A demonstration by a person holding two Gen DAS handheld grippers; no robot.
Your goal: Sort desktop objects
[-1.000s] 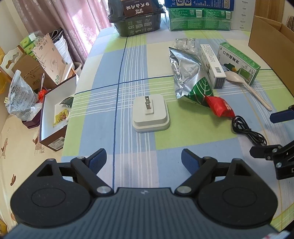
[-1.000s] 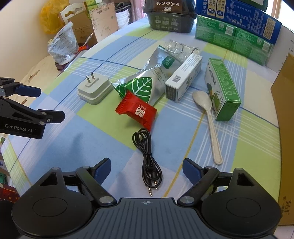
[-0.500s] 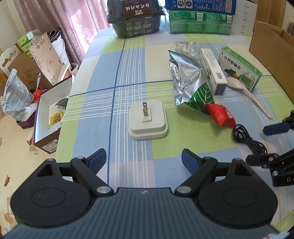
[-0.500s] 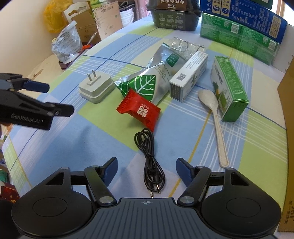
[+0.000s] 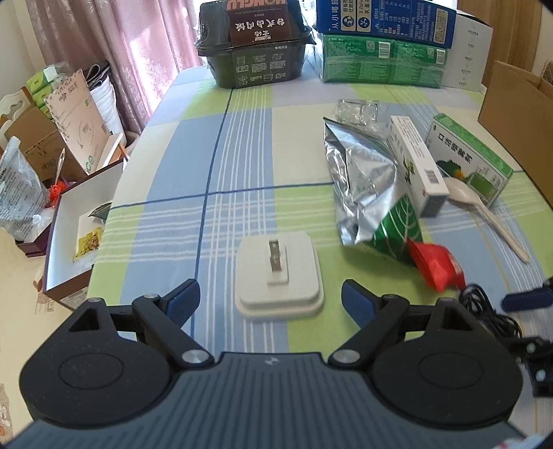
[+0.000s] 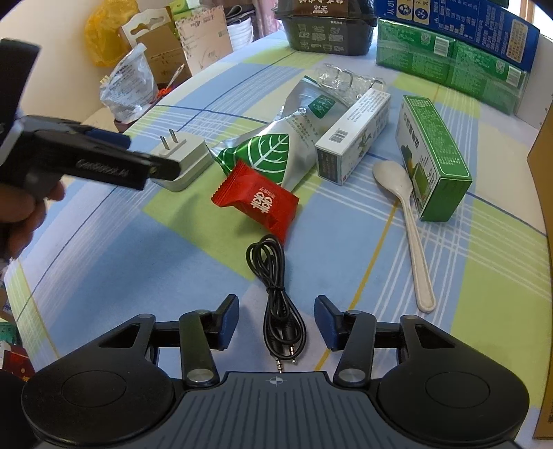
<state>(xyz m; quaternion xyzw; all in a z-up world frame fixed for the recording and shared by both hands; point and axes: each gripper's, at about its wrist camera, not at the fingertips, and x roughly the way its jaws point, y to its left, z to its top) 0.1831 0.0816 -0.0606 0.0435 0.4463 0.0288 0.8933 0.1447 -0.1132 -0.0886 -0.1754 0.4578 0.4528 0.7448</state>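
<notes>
right gripper [image 6: 276,323] | jaws closing, black audio cable [image 6: 276,300] between them on bench [image 6: 103,259], pads not yet touching | tip: pinch at bundled middle, stay low | left gripper [image 5: 271,298] | jaws wide open, white plug adapter [image 5: 279,276] just ahead between them | tip: centre before squeezing

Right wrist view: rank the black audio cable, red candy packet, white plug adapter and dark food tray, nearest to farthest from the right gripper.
1. black audio cable, between the closing right gripper jaws, untouched.
2. red candy packet, just beyond.
3. white plug adapter, far left.
4. dark food tray, table's far end.
</notes>
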